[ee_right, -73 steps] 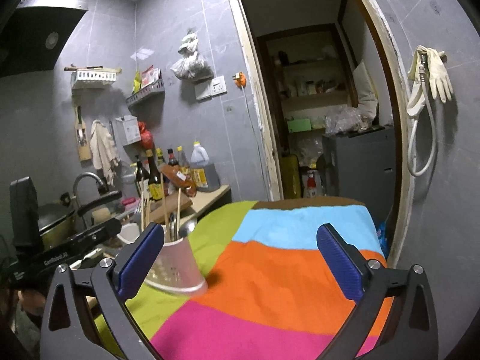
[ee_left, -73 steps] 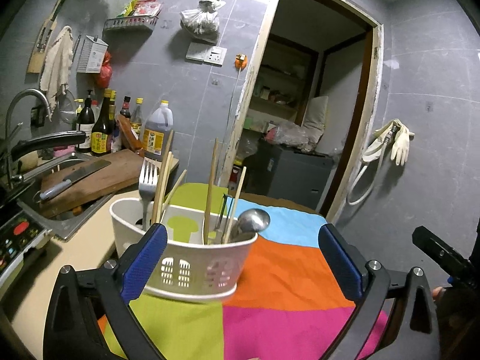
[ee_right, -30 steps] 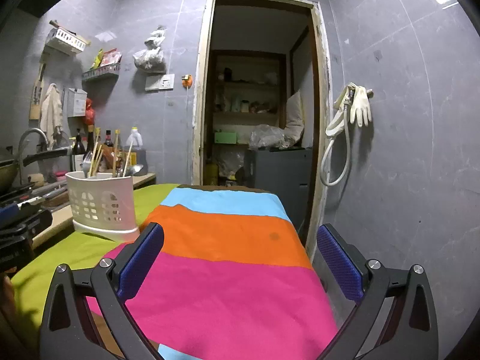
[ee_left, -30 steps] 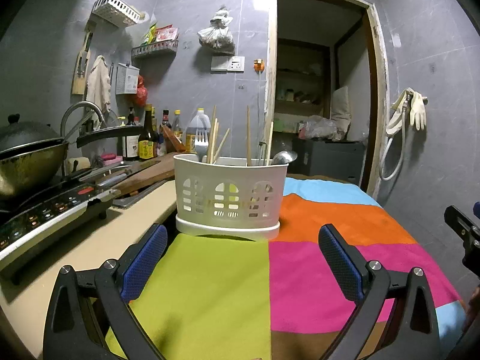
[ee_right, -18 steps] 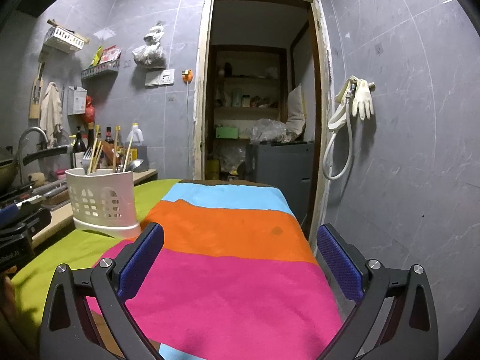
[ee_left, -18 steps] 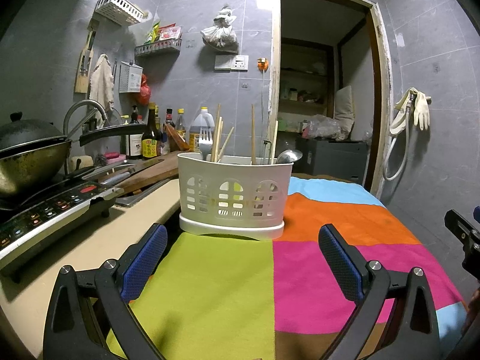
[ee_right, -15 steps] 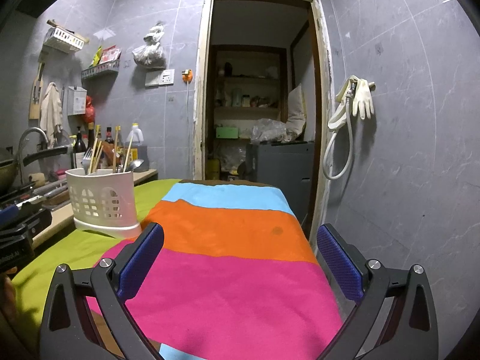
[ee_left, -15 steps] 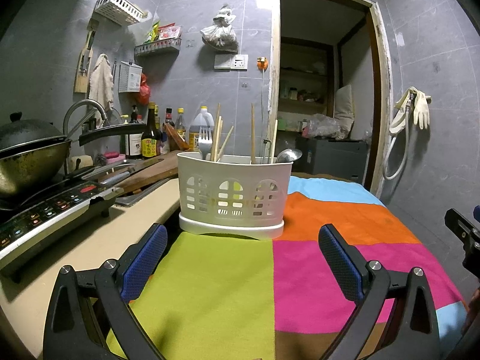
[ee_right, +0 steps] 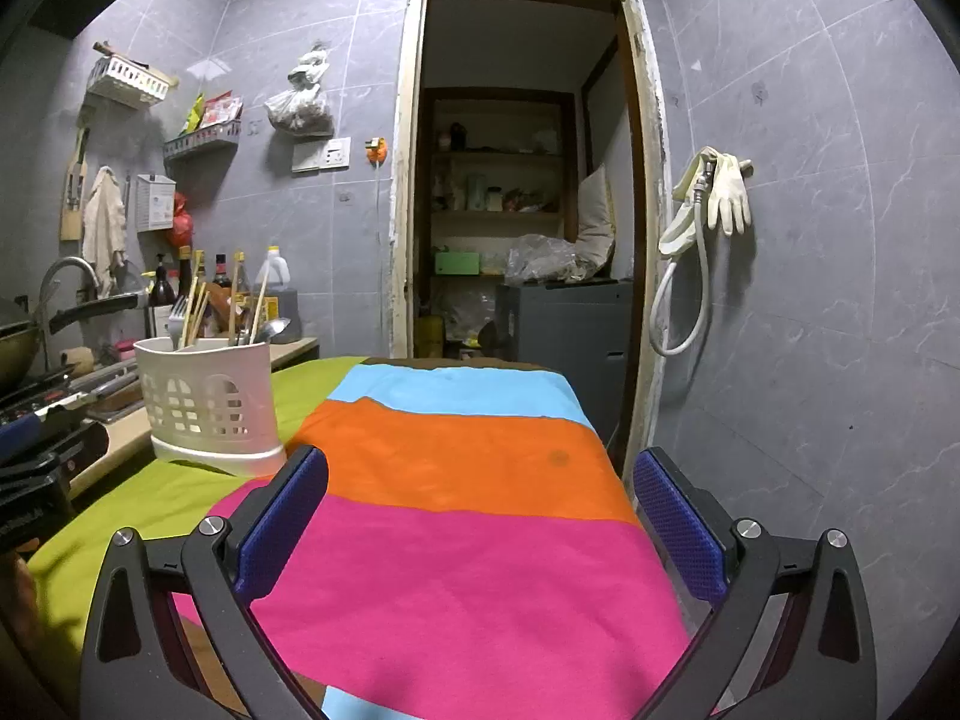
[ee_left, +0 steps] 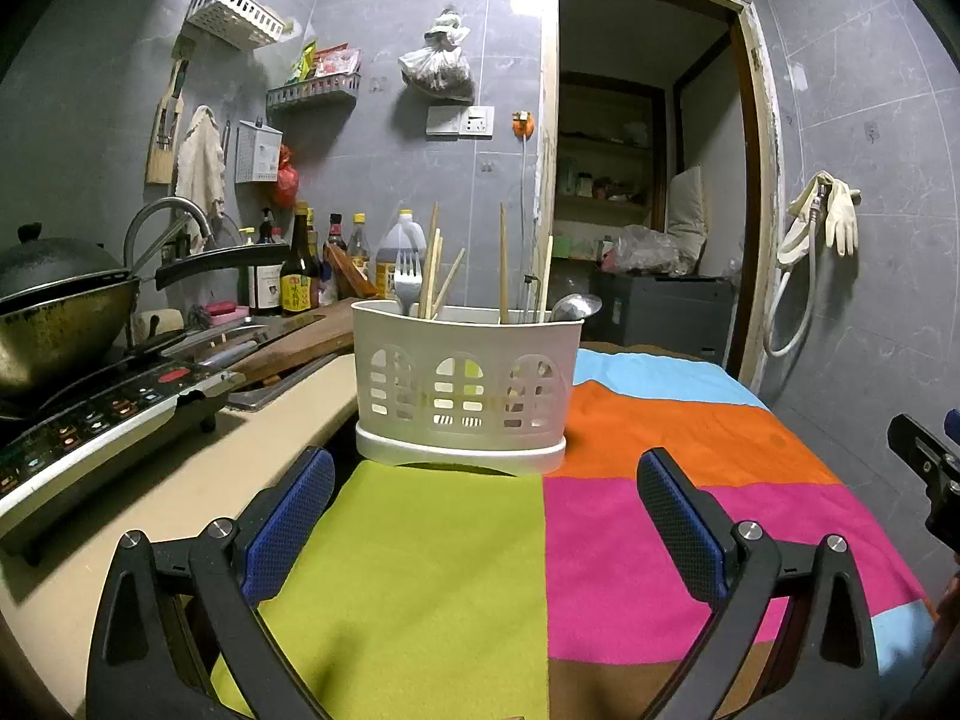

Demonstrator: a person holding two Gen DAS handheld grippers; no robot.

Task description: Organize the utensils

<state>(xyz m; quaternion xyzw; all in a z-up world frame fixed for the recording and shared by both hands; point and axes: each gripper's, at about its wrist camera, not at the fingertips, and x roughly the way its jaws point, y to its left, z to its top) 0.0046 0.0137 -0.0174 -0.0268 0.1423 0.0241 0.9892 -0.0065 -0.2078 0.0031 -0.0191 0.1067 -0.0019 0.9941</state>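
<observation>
Currently: both hand-held grippers idle with jaws apart, utensils already standing in the caddy.

At far left a dark metal wok [ee_left: 54, 306] sits on a flat induction cooker [ee_left: 102, 420], with glass bottles [ee_left: 297, 267] lined behind. Centre-left, the white plastic utensil caddy [ee_left: 465, 384], its walls perforated with arched slots, stands upright on the striped fabric cloth [ee_left: 660, 438] covering the tabletop; it holds a steel fork [ee_left: 408, 282], wooden chopsticks [ee_left: 503, 264] and a steel ladle [ee_left: 576, 306]. The left hand-held gripper [ee_left: 480, 531] hangs empty, just short of the caddy. The right hand-held gripper [ee_right: 480, 531] hangs empty, over bare pink cloth, the caddy well off to its left. Rubber gloves [ee_right: 729, 192] hang on the tiled wall at right.
</observation>
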